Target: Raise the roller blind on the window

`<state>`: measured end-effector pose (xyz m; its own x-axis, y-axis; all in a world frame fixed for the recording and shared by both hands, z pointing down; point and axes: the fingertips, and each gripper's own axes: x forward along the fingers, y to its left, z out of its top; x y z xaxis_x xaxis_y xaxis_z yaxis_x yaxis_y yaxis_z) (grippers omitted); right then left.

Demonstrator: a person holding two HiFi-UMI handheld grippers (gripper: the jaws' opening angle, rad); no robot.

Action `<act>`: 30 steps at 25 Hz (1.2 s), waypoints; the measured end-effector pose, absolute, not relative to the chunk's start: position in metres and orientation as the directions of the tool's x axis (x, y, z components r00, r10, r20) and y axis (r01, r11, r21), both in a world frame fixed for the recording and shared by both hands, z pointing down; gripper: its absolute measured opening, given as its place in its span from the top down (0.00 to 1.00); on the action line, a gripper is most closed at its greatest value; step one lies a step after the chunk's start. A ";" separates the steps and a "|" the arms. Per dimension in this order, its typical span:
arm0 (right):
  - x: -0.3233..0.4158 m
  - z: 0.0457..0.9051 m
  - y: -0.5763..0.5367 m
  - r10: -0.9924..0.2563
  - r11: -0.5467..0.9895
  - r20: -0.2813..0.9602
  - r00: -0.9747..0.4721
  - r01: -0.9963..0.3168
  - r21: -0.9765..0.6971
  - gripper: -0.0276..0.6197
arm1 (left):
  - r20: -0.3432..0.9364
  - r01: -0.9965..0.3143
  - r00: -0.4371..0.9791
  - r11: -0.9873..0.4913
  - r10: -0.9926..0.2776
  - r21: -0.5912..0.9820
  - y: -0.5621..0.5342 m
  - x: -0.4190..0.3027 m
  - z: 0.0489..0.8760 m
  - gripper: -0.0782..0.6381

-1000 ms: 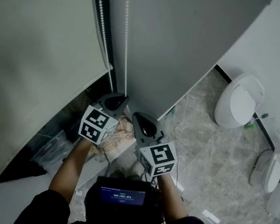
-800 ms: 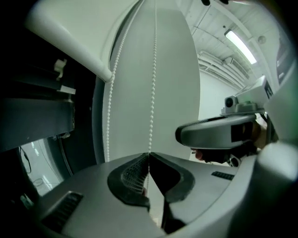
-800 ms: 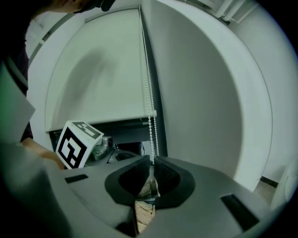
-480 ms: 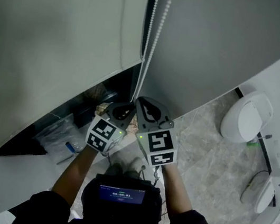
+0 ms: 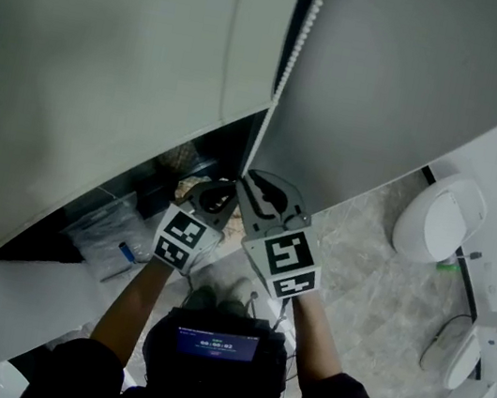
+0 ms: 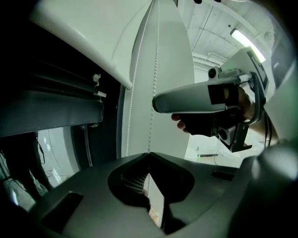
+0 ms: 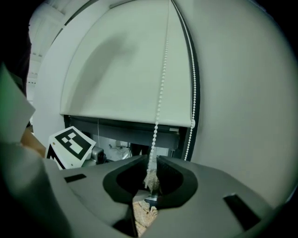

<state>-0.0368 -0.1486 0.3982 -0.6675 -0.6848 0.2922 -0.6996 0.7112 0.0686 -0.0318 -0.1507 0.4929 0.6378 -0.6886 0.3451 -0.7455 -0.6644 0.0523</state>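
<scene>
left tongs [image 6: 149, 154] clamped on bead chain [image 7: 161, 83] | right tongs [image 7: 152, 160] just opening, chain between

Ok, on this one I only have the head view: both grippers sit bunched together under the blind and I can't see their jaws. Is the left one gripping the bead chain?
Observer: Yes. In the left gripper view the left gripper has its jaws together, with the bead chain running down into their tips.
Operator: And the right one?
Observer: Not clamped. The right gripper has just been opening its jaws. Its view shows a gap with the chain passing through it.
Operator: Just one strand there?
Observer: Yes. A second strand hangs apart, beside the right edge of the roller blind.
</scene>
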 end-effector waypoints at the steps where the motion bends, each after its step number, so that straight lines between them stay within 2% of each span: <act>1: -0.037 0.394 -0.150 -0.692 0.707 0.286 -0.663 -0.703 0.083 0.89 | 0.346 -0.742 0.641 -0.668 -0.686 0.050 -0.149 -0.029 0.492 0.87; 4: -0.037 0.384 -0.152 -0.719 0.687 0.262 -0.643 -0.715 0.130 0.89 | 0.343 -0.735 0.648 -0.676 -0.679 0.052 -0.144 -0.024 0.494 0.87; 7: -0.037 0.385 -0.150 -0.727 0.679 0.248 -0.640 -0.724 0.124 0.94 | 0.332 -0.731 0.658 -0.679 -0.676 0.067 -0.141 -0.024 0.495 0.87; 13: -0.031 0.391 -0.158 -0.756 0.650 0.236 -0.610 -0.741 0.167 0.94 | 0.287 -0.760 0.642 -0.639 -0.711 0.116 -0.139 -0.050 0.482 0.87; 21: -0.040 0.485 -0.151 -0.690 0.689 0.398 -0.604 -0.717 0.107 0.94 | 0.202 -0.758 0.643 -0.651 -0.739 0.033 -0.137 -0.053 0.413 0.87; 30: -0.061 0.548 -0.128 -0.623 0.720 0.485 -0.614 -0.692 0.050 0.94 | 0.152 -0.737 0.656 -0.670 -0.740 -0.083 -0.139 -0.036 0.368 0.87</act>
